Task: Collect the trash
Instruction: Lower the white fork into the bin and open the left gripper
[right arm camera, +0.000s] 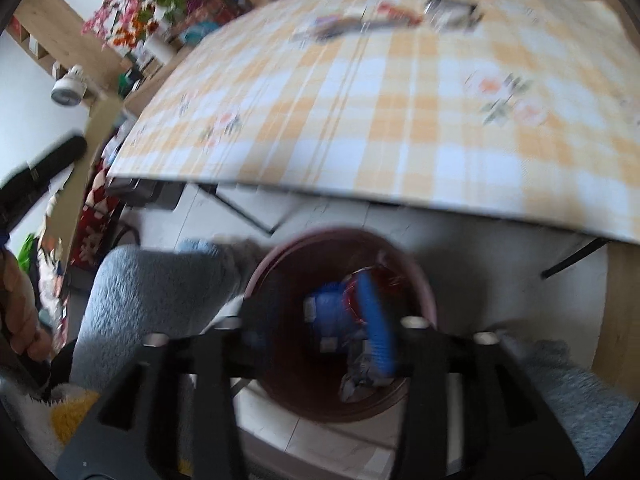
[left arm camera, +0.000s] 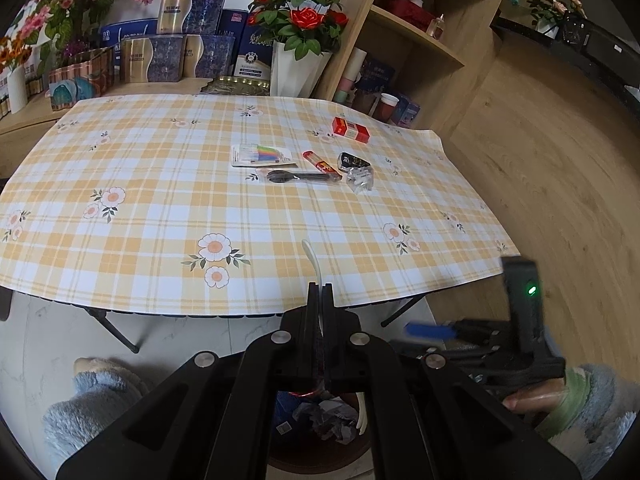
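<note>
My left gripper (left arm camera: 320, 288) is shut on a white plastic fork (left arm camera: 312, 254). Its handle sticks up past the fingertips and its tines hang below, over the brown bin (left arm camera: 288, 458) on the floor. The bin holds crumpled paper (left arm camera: 332, 420) and a blue packet. In the blurred right wrist view my right gripper (right arm camera: 338, 314) hangs over the same bin (right arm camera: 320, 236) with its jaws apart. A flat blue strip (right arm camera: 376, 320) stands between them, close to the right finger, and nothing presses on it from the left. On the checked tablecloth (left arm camera: 160, 184) lie a red box (left arm camera: 351, 129), a red tube (left arm camera: 322, 165) and a wrapped black spoon (left arm camera: 296, 177).
A colourful packet (left arm camera: 262, 155), a black item (left arm camera: 354, 160) and a clear wrapper (left arm camera: 360, 178) also lie on the table. Boxes and flower vases (left arm camera: 298, 68) stand behind it, wooden shelves (left arm camera: 416, 40) to the right. The person's fluffy grey slippers (left arm camera: 92, 404) flank the bin.
</note>
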`<state>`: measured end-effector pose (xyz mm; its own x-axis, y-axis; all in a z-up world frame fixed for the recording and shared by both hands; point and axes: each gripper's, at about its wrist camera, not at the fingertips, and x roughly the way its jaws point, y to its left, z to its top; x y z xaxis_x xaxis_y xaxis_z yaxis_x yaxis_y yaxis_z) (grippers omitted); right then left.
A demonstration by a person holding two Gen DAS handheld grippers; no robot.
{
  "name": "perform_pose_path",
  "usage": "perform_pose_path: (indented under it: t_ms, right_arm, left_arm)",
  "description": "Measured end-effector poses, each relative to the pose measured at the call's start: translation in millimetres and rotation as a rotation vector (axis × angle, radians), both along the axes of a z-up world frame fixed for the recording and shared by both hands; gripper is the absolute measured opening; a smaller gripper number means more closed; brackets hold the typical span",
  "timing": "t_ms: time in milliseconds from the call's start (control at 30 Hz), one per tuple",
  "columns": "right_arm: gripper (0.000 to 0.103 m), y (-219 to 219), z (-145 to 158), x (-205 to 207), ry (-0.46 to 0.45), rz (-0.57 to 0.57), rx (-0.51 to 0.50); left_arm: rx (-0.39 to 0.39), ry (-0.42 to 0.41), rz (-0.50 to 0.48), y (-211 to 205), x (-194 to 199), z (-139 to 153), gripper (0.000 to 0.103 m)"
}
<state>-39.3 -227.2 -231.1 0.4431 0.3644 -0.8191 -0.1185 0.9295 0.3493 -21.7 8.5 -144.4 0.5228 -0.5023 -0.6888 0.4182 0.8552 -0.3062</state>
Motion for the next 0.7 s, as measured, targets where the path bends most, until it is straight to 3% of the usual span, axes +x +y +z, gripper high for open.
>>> perform_pose_path:
  t_ms: [100, 167, 333, 700]
  right_arm:
    - [0.077, -7.7, 19.2, 0.2, -0.081, -0.023, -0.051]
    - [0.093, -16.9, 29.2, 1.6, -0.126, -0.055, -0.069]
    - [0.097, -35.2, 42.6, 10.8, -0.150, -0.115, -0.081]
    - [0.097, -51.6, 66.6, 12.1, -0.211, -0.181, -0.132]
  left_arm:
    - [0.004, 0.008, -0.006, -1.6, -1.5, -2.9, 0.002]
    - [0.008, 0.014, -0.010, -2.7, -3.0, -5.2, 0.002]
    - [0.015, 0.046, -0.020, -5.2, -3.0, -15.1, 0.002]
    - [0.026, 0.225, -0.047, -11.6, -2.5, -67.8, 0.002]
